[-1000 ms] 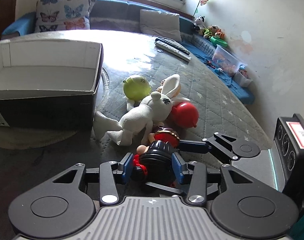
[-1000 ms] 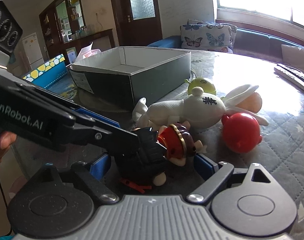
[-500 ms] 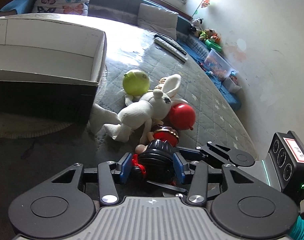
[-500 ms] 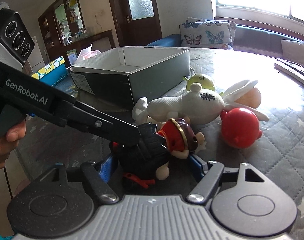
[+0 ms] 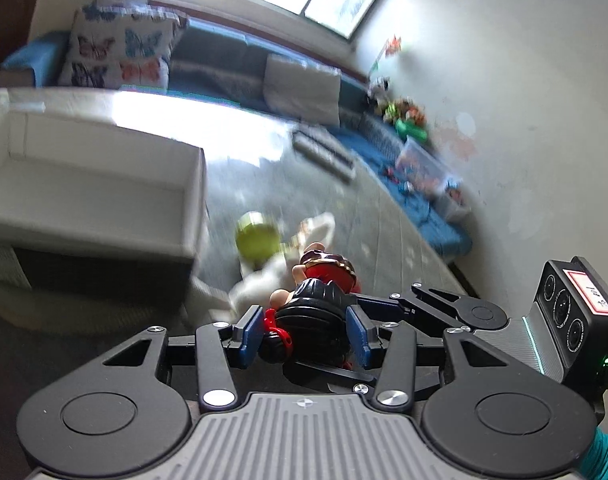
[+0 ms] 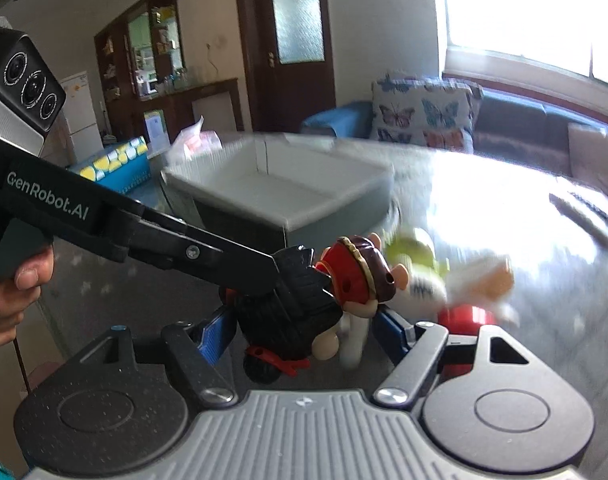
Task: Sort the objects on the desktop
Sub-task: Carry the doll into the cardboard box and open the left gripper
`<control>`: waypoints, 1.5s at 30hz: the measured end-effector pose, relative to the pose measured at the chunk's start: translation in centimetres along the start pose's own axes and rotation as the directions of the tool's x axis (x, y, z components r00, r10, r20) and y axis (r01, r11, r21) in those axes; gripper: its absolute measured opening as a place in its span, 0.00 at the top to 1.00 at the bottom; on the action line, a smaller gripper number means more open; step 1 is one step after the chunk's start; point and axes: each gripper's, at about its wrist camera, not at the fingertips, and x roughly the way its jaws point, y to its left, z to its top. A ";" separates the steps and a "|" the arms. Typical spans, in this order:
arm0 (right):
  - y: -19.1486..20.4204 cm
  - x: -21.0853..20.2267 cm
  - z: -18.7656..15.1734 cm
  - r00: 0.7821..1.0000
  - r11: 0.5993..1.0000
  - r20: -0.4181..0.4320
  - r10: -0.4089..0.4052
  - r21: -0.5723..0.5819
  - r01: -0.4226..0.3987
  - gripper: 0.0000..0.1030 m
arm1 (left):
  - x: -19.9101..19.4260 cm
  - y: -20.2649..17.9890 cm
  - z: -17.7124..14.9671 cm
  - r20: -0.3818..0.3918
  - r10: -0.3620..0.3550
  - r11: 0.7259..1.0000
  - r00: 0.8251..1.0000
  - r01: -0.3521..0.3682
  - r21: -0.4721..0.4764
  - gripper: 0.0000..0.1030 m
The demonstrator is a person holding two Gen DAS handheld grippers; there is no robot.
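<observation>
My left gripper [image 5: 306, 330] is shut on a black-bodied toy figure [image 5: 316, 312] with a red and brown head, held up above the table. In the right wrist view the left gripper's arm reaches in from the left to the same figure [image 6: 304, 300]. My right gripper [image 6: 304, 334] is open, its blue pads on either side of the figure without touching it. A white plush rabbit [image 6: 416, 292], a green ball toy [image 5: 258, 238] and a red toy [image 6: 464, 316] lie on the quilted table below, blurred.
An open cardboard box [image 5: 92, 196] with a white inside stands at the left of the table; it also shows in the right wrist view [image 6: 288, 196]. Remote controls [image 5: 324, 154] lie at the far side. A sofa with cushions runs behind.
My left gripper has lifted the toy figure off the table, away from the plush rabbit. Both views have swung upward and are blurred with motion. The right gripper stays open around the figure.
</observation>
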 end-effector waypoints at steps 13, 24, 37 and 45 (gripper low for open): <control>0.3 8.3 10.8 0.998 0.991 0.012 0.060 -0.118 -0.058 0.26 | 0.0 7.4 8.2 0.110 0.084 0.993 0.990 -0.074 -0.091 0.52; -0.8 18.3 13.1 0.980 0.987 -0.178 0.088 -0.113 -0.109 0.26 | 4.7 16.2 9.5 0.026 0.101 0.964 0.995 -0.091 -0.248 0.54; -1.2 23.2 12.9 0.956 0.987 -0.288 0.048 -0.133 -0.090 0.35 | 7.7 20.0 8.5 -0.077 0.067 0.928 0.995 -0.090 -0.362 0.57; -1.8 18.8 13.4 0.983 0.991 -0.173 0.065 -0.102 -0.083 0.33 | 4.6 16.5 9.1 0.001 0.120 0.953 0.993 -0.115 -0.281 0.57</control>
